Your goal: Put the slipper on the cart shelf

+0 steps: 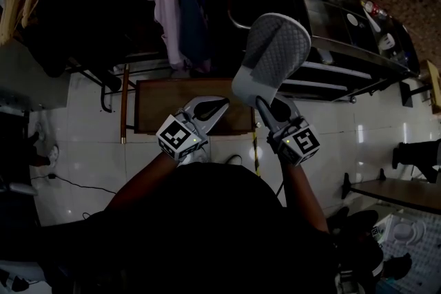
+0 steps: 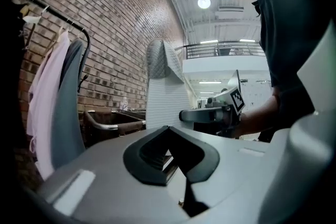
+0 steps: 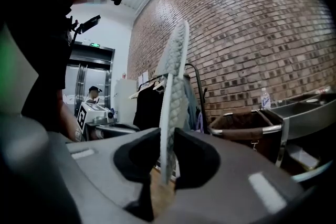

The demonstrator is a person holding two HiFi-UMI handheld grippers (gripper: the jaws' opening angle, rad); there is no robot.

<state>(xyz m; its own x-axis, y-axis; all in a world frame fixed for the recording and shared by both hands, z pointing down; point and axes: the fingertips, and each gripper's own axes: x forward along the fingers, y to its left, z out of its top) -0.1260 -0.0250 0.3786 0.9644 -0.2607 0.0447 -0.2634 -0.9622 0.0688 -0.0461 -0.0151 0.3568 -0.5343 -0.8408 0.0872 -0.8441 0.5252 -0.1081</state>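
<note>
Since the right gripper [image 1: 266, 109] pinches the slipper [image 1: 274, 51] only by its thin edge, it may slip free; the left gripper [image 1: 218, 107] is closed, empty.

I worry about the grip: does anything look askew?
Yes: the slipper stands on edge, pinched only at its lower rim by the right gripper, with most of it sticking up unsupported above the jaws. It could tip.

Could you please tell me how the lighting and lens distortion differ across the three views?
Head view: dim, the hanging clothes nearly black, the slipper and pale floor brightest. Left gripper view: a ceiling lamp glares, and the brick wall bows with the wide lens. Right gripper view: brighter, same bowing.
</note>
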